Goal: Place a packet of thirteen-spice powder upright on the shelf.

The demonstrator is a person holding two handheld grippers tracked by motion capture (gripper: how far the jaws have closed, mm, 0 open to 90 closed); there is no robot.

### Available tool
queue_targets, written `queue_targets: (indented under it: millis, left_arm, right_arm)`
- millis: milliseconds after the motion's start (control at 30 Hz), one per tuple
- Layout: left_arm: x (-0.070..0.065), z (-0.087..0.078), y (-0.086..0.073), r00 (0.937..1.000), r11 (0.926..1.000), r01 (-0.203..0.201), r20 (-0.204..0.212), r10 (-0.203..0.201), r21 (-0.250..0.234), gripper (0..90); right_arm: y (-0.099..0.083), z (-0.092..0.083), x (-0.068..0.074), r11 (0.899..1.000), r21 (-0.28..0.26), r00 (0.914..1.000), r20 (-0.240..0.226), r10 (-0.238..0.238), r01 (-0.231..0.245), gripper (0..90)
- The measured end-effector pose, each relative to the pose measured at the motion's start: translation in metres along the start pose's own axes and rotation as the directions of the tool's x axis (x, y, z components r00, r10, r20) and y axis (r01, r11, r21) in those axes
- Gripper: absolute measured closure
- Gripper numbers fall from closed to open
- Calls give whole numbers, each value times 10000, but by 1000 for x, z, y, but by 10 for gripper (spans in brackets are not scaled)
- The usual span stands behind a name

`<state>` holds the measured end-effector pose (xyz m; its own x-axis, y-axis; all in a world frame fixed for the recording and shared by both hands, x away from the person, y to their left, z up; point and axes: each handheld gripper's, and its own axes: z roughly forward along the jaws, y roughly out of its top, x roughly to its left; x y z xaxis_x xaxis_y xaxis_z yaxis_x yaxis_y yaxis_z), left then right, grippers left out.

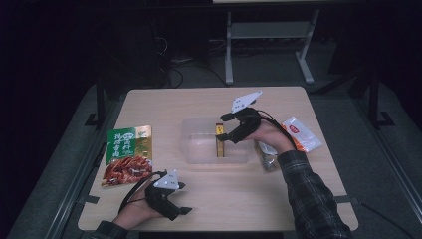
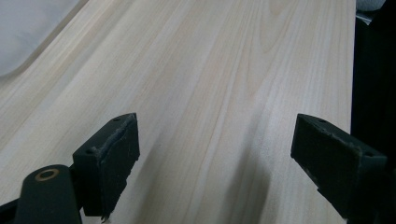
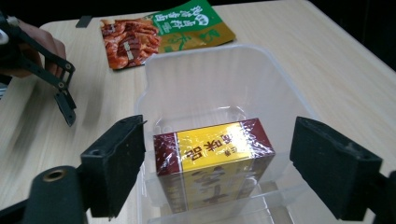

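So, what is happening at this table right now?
A person works with a gripper in each hand. The right gripper hangs over a clear plastic tub with its jaws open on either side of a yellow and dark red box, which stands in the tub; the pads do not press on it. The left gripper is open over bare table near the front edge. A green and red snack packet lies left of the tub, and two more packets lie to its right.

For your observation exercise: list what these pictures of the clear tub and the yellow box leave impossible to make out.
- Yellow box: its lower part, right gripper view, cut off by the bottom edge.
- Brown packet: its print, high view, partly behind the right hand and too small.
- Clear tub: left gripper view, mostly cut off by the corner.
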<state>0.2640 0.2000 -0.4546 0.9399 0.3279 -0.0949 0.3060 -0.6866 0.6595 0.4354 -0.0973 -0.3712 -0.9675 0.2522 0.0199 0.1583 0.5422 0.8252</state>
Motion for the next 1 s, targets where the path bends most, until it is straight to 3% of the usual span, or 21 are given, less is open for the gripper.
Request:
queue_targets:
  millis: [300, 333, 400, 500, 667, 800, 933, 1000]
  left_arm:
    - [1, 0, -1, 9999, 9999, 107, 16, -107, -88, 149]
    - [2, 0, 0, 10000, 10000, 26, 1, -26, -84, 149]
    - [2, 0, 0, 10000, 10000, 20, 17, -20, -56, 149]
    - [1, 1, -1, 9999, 9998, 110, 90, -109, -156, 149]
    - [1, 0, 0, 10000, 10000, -8, 58, 9, -95, 149]
    - [1, -1, -1, 10000, 9999, 37, 28, -36, -115, 149]
    - [1, -1, -1, 9999, 9999, 96, 35, -95, -97, 149]
    - [1, -1, -1, 10000, 9999, 69, 14, -69, -77, 150]
  right_arm:
    - [3, -22, 19, 9994, -80, 9964, 773, 350, -345, 170]
    - [1, -26, 26, 9985, 69, 9935, 1002, 533, -543, 170]
    - [0, -28, 29, 9987, 98, 9918, 1182, 493, -508, 170]
    - [-8, -33, 46, 9985, 141, 9876, 1487, 496, -523, 170]
    - [-19, -35, 59, 9957, 195, 9856, 1454, 866, -903, 164]
    - [-27, -37, 70, 9956, 183, 9828, 1622, 880, -922, 165]
    - [-34, -43, 79, 9941, -117, 9808, 1622, 1087, -1082, 170]
    - [-39, -47, 88, 9939, -305, 9756, 1898, 1103, -1064, 189]
